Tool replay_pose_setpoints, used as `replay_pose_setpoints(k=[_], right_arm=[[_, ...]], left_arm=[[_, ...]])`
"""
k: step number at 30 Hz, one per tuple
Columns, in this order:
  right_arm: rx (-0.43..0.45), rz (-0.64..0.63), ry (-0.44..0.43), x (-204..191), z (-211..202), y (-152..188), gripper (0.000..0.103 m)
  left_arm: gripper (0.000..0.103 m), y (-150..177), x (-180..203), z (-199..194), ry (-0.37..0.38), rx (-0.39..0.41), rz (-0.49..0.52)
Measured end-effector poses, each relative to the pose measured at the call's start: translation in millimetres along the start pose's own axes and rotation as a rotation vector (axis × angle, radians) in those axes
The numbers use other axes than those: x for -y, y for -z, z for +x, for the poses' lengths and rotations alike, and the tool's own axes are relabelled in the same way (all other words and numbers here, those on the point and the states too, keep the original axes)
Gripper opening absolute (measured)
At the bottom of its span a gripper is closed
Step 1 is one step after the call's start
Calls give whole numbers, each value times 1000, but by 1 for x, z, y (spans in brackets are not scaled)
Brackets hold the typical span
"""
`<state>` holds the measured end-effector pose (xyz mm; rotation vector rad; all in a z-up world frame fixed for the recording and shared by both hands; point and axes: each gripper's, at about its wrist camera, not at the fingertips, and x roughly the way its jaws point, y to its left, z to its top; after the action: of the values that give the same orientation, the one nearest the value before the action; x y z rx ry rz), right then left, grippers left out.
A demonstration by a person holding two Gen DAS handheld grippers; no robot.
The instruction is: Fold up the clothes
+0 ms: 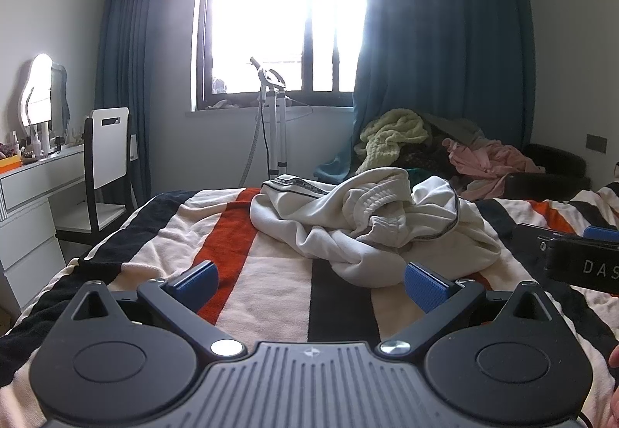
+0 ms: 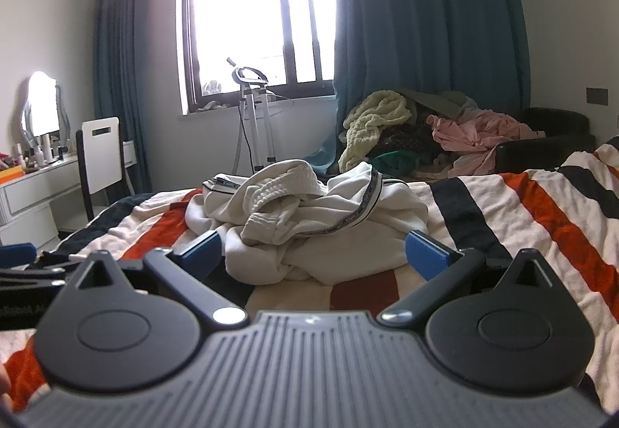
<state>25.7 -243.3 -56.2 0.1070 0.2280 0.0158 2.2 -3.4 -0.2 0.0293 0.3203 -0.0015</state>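
Observation:
A crumpled cream garment (image 1: 371, 223) with dark trim bands lies in a heap on the striped bed blanket (image 1: 271, 273). It also shows in the right wrist view (image 2: 309, 219). My left gripper (image 1: 309, 283) is open and empty, just short of the heap's near edge. My right gripper (image 2: 313, 254) is open and empty, with the heap's near edge between its blue fingertips (image 2: 425, 254). The right gripper's body shows at the right edge of the left wrist view (image 1: 580, 258).
A pile of other clothes, yellow-green (image 1: 394, 138) and pink (image 1: 491, 161), lies beyond the bed on the right. A garment steamer stand (image 1: 271, 118) stands under the window. A white chair (image 1: 104, 165) and dressing table (image 1: 35, 176) are on the left.

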Motion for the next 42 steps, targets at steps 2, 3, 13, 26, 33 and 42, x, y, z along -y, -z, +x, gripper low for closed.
replay_pose_setpoints(k=[2, 3, 13, 26, 33, 42], right_arm=[[-1, 1, -1, 0, 0, 0, 103], [-1, 2, -1, 0, 0, 0, 103], [-1, 2, -1, 1, 0, 0, 103], [0, 0, -3, 0, -1, 1, 103], [-4, 4, 0, 0, -2, -1, 103], [23, 14, -12, -1, -9, -9, 103]], left_arm=[[103, 0, 0, 0, 1, 0, 1], [103, 1, 0, 0, 1, 1, 1], [103, 2, -1, -1, 2, 2, 1], [103, 2, -1, -1, 3, 2, 2], [103, 2, -1, 0, 1, 0, 5], [103, 4, -1, 6, -3, -4, 13]])
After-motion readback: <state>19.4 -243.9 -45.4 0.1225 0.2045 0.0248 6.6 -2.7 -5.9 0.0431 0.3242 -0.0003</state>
